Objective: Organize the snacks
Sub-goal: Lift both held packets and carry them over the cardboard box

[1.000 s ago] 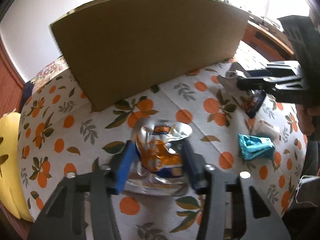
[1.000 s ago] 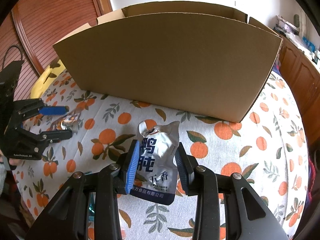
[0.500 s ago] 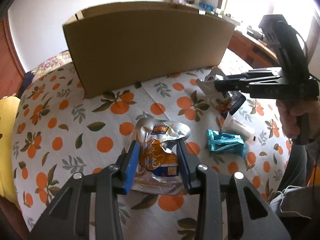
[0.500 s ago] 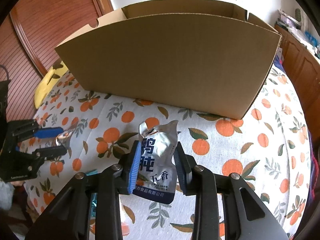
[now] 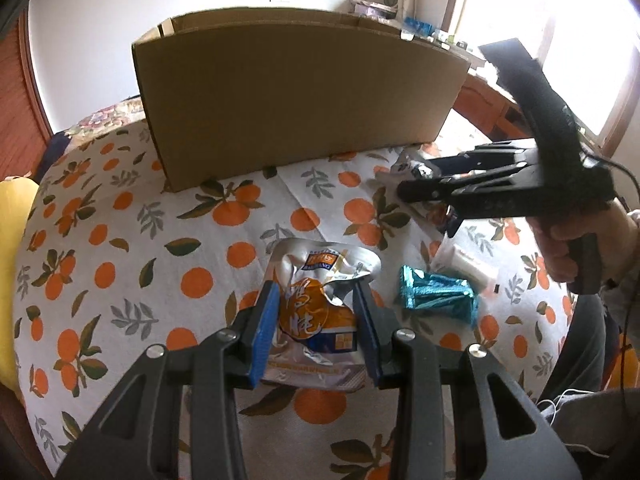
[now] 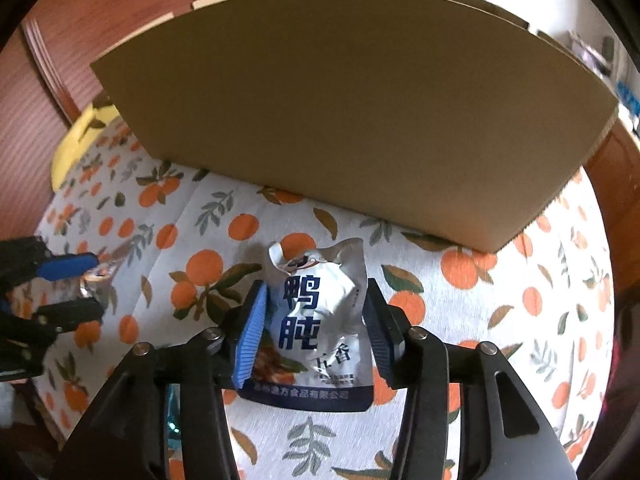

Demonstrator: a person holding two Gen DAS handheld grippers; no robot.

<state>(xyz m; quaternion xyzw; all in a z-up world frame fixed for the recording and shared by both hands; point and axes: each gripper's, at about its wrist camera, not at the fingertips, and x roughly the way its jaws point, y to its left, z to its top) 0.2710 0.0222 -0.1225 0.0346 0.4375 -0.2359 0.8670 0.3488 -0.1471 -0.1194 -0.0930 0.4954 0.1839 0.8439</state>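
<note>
My left gripper (image 5: 316,320) is shut on a crumpled silver-and-orange snack pouch (image 5: 316,264) and holds it over the orange-print tablecloth (image 5: 120,240). My right gripper (image 6: 312,316) has a silver-and-blue snack pouch (image 6: 320,280) between its blue pads, and its jaws are opening. The left pad stands clear of the pouch's edge. An open cardboard box (image 6: 352,120) stands just behind both pouches. From the left wrist view, the right gripper (image 5: 416,184) reaches in from the right, near the box (image 5: 296,100).
A teal foil packet (image 5: 436,296) and a white packet (image 5: 464,268) lie on the cloth right of the left gripper. A hand (image 5: 568,248) holds the right gripper's handle. A yellow object (image 6: 80,132) sits at the table's left edge. Wooden furniture stands behind.
The left gripper has pulled back and up a little with the orange pouch, so the box looks farther. The right jaws have widened around the silver-and-blue pouch.
</note>
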